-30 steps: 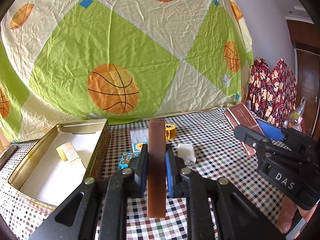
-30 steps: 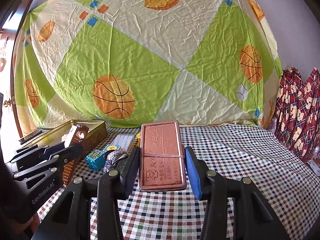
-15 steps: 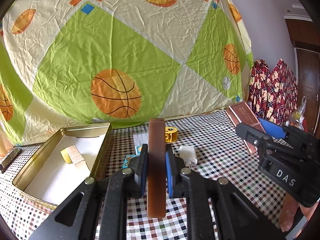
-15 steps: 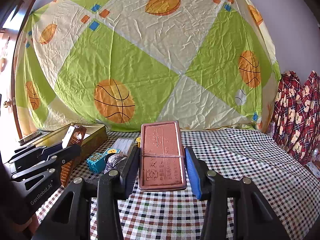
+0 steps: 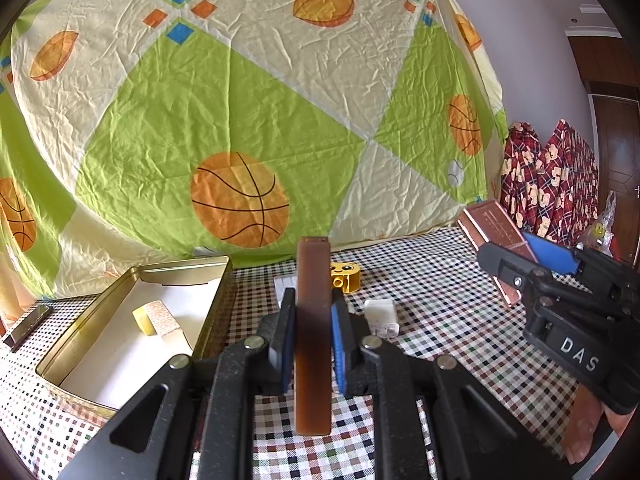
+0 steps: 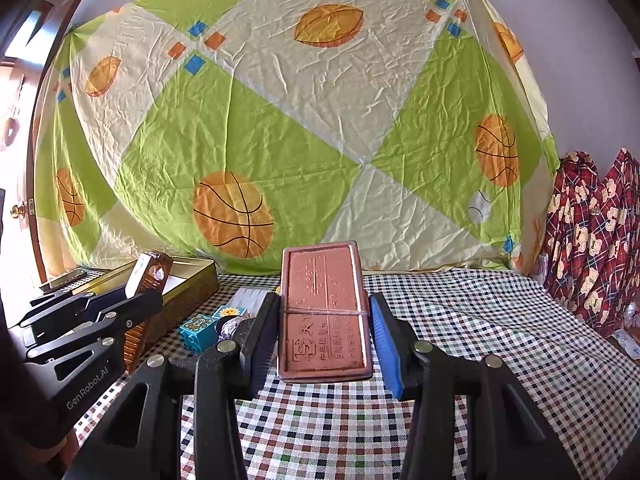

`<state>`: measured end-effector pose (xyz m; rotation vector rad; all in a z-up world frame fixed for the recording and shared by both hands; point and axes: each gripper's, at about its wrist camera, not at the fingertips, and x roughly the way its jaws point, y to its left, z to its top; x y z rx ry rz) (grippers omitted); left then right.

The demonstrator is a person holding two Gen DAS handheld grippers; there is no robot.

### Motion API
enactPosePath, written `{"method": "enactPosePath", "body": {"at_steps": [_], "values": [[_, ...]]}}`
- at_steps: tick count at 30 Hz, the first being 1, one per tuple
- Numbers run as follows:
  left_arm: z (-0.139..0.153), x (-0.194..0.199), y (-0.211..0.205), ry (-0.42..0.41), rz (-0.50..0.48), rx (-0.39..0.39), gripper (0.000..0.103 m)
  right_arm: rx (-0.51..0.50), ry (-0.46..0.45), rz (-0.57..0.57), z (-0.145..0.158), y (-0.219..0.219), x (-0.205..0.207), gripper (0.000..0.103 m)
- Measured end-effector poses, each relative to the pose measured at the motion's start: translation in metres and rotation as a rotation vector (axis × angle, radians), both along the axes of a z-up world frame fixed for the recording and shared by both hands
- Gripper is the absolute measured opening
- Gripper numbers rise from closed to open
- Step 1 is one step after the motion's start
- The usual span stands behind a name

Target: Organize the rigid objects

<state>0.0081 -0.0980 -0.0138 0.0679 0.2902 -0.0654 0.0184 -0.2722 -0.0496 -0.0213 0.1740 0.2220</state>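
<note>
My left gripper (image 5: 312, 300) is shut on a thin brown flat piece (image 5: 313, 360) held edge-on and upright above the checked tablecloth. The same piece (image 6: 150, 276) shows carved openings in the right wrist view, where the left gripper (image 6: 120, 300) sits at the left. My right gripper (image 6: 324, 300) is shut on a copper-coloured flat rectangular box (image 6: 324, 320) with a rubber band around it. That box (image 5: 496, 232) and the right gripper (image 5: 532, 256) appear at the right of the left wrist view. An open gold tin (image 5: 216, 280) lies left of the left gripper.
A yellow-and-white block (image 5: 154, 316) lies inside the tin. On the cloth are a yellow smiley toy block (image 5: 346, 278), a white plug (image 5: 382, 316), a white card (image 5: 282, 284), blue picture blocks (image 6: 196, 330) and a metal bar (image 5: 28, 326). A basketball-print sheet hangs behind.
Both grips are unchanged and the hands have hardly moved; the views have only tipped up a touch.
</note>
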Motion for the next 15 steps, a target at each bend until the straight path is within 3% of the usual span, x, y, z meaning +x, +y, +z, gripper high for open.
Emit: {"method": "enactPosePath", "body": {"at_steps": [15], "values": [[0.004, -0.012, 0.005, -0.043, 0.03, 0.003, 0.014, -0.001, -0.068, -0.016, 0.004, -0.001, -0.014, 0.048]]}}
